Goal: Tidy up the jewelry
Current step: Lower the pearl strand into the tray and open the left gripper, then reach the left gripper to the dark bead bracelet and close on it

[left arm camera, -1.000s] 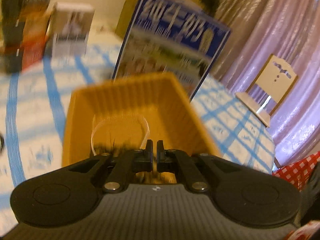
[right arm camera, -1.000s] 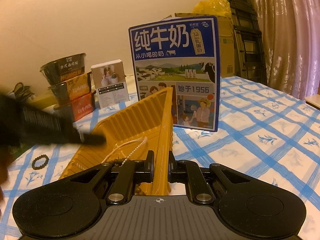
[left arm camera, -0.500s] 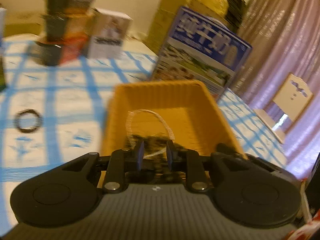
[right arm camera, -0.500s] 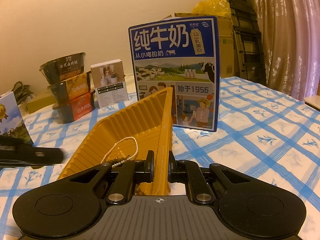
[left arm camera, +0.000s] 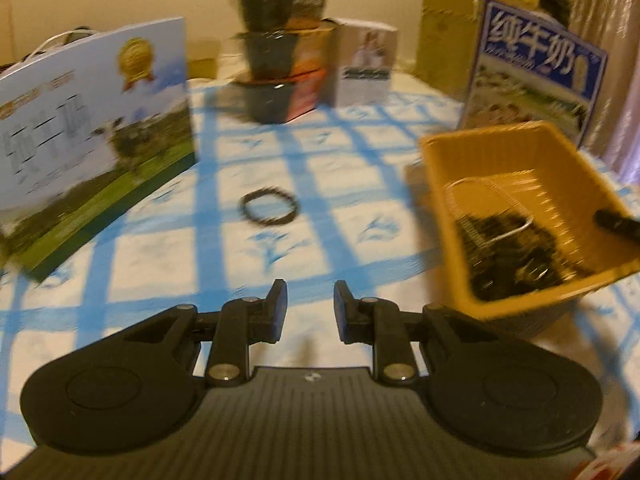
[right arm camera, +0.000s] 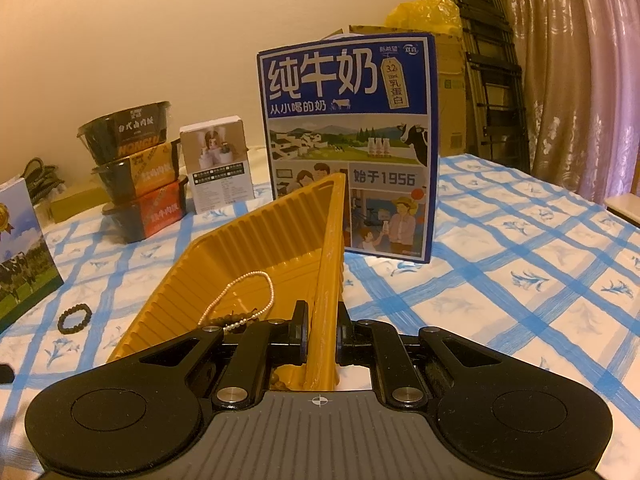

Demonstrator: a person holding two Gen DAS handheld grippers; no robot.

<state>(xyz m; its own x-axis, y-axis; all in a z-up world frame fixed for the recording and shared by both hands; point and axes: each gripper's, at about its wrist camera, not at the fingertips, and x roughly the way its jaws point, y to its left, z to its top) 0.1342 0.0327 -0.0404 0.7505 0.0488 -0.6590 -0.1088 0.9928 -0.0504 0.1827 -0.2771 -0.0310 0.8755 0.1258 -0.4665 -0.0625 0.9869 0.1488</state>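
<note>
A yellow ribbed tray (left arm camera: 448, 168) sits on the blue-checked cloth; it also shows in the right wrist view (right arm camera: 256, 240). It holds a pearl necklace (right arm camera: 244, 300) and dark beads (left arm camera: 508, 252). My right gripper (right arm camera: 322, 332) is shut on the tray's near wall. A dark bead bracelet (left arm camera: 270, 210) lies on the cloth left of the tray, also in the right wrist view (right arm camera: 75, 317). My left gripper (left arm camera: 310, 316) is open and empty, above the cloth, short of the bracelet.
A blue milk carton box (right arm camera: 348, 148) stands behind the tray. Stacked black bowls (right arm camera: 138, 172) and a small white box (right arm camera: 218, 164) stand at the back. A second milk box (left arm camera: 88, 128) stands at the left. The cloth continues to the right.
My left gripper opened, left dark beads in the tray, and swung left to face the bracelet. The right gripper held still on the tray wall.
</note>
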